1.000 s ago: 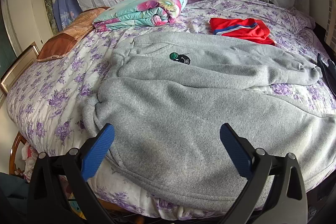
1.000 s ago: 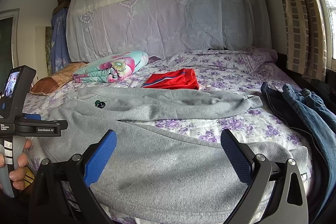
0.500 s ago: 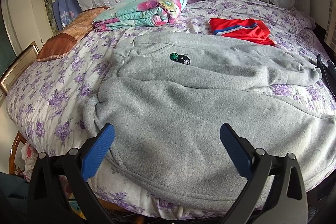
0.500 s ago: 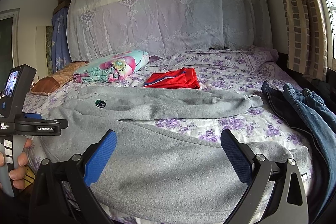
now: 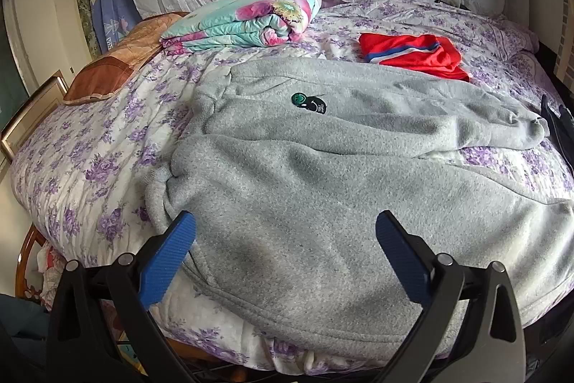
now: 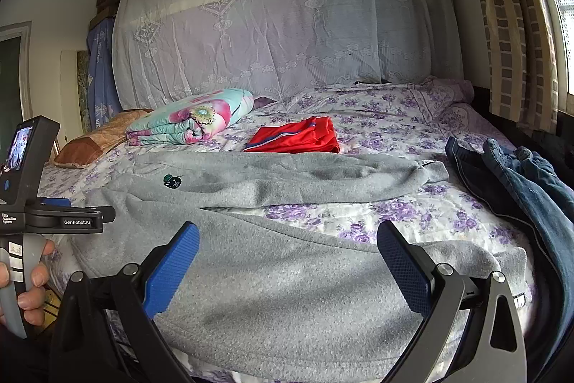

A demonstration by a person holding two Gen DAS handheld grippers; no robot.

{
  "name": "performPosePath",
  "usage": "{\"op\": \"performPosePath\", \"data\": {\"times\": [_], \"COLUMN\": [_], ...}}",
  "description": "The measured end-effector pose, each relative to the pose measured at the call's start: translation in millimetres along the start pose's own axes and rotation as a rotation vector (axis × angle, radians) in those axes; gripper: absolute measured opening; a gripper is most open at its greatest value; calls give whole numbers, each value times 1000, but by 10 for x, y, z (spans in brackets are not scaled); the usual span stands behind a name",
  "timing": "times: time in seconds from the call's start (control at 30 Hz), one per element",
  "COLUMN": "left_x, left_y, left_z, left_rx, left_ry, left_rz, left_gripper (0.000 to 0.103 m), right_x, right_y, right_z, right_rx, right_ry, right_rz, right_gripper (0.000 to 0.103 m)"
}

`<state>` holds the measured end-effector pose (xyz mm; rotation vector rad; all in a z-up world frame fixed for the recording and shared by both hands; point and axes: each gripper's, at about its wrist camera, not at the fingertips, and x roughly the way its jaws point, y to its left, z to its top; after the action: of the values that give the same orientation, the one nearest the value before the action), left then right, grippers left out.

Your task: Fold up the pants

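Grey fleece pants lie spread flat on the bed with the two legs apart, a small green patch on the far leg. They also show in the right wrist view. My left gripper is open and empty, hovering over the near leg close to the waistband end. My right gripper is open and empty, above the near leg toward its cuff. The left gripper's body and the hand that holds it show at the left of the right wrist view.
The bed has a purple-flowered sheet. A folded floral quilt and a brown pillow lie at the back left, folded red shorts behind the pants. Blue jeans lie at the bed's right edge. A lace-covered headboard stands behind.
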<state>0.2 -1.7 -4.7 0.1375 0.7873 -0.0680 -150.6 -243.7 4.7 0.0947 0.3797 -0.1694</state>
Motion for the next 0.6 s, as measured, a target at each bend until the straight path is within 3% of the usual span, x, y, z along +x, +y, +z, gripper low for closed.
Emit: {"op": "performPosePath", "data": {"times": [0.43, 0.6], "left_x": [23, -38], "left_y": [34, 435], "left_z": [-13, 255], "left_rx": [3, 27], "left_ry": [19, 79], "left_rz": [13, -28], "left_gripper": [98, 98], "right_x": [47, 212], "right_y": [-32, -151], "right_z": [-23, 175], "right_rx": [11, -74], "right_ry": [27, 103], "right_rz": [21, 83], "right_gripper": [100, 100]}}
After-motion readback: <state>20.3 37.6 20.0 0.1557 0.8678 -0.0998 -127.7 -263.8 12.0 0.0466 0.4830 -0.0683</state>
